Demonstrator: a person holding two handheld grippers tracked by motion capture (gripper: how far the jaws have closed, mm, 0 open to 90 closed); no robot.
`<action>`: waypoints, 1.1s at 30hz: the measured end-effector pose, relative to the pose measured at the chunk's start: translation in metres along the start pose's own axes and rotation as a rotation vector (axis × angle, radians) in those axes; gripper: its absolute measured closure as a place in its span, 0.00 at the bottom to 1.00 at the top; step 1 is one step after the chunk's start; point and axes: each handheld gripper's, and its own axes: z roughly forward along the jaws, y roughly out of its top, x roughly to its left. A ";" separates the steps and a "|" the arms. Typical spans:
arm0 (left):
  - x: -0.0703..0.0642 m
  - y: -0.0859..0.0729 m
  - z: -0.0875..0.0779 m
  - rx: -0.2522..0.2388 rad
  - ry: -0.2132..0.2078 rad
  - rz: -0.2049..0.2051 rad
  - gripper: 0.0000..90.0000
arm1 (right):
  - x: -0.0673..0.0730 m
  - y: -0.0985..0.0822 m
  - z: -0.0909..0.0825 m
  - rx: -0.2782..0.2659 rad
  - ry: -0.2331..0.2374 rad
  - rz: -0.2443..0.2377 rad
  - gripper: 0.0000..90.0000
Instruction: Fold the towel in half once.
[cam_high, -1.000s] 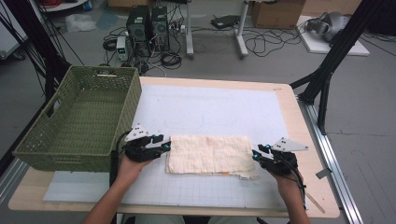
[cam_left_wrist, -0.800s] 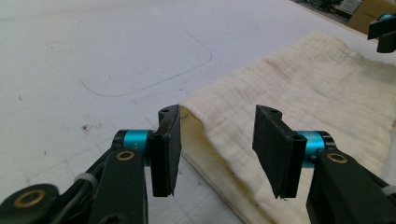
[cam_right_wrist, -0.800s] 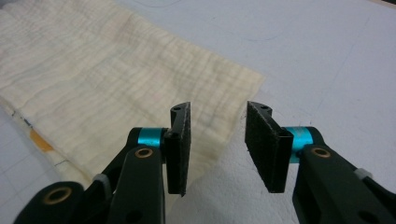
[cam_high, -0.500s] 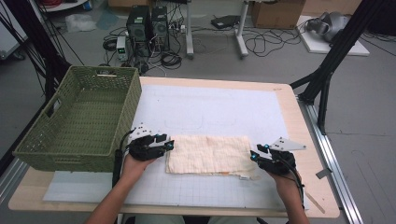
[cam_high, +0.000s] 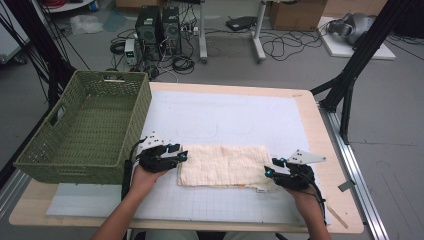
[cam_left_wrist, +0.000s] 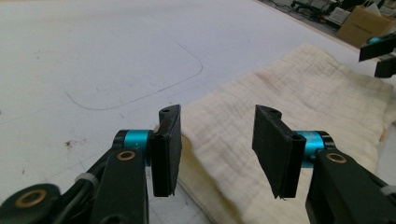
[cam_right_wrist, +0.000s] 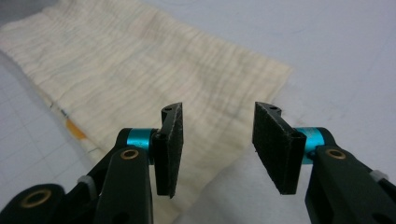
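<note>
Right gripper (cam_high: 270, 169) jaws opened; towel (cam_high: 222, 165) released.

Running off the bottom edge in both gripper views: folded cream cloth (cam_left_wrist: 289, 107), partly lying behind black jaws, with floor clutter beyond tabletop (cam_high: 305, 107) staying too small to identify.

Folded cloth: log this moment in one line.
cloth: flat, folded | left tongs: open at left end | right tongs: just opening, right end, nothing gripped
</note>
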 end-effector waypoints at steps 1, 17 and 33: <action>0.000 0.000 0.000 0.007 -0.005 0.002 0.64 | 0.001 -0.001 0.003 0.013 0.005 -0.007 0.60; 0.000 -0.004 0.008 0.080 0.032 0.024 0.72 | 0.018 0.005 0.007 0.112 0.051 -0.129 0.95; 0.008 -0.001 0.010 0.099 0.106 -0.012 1.00 | 0.014 0.008 0.005 0.032 0.077 -0.004 0.77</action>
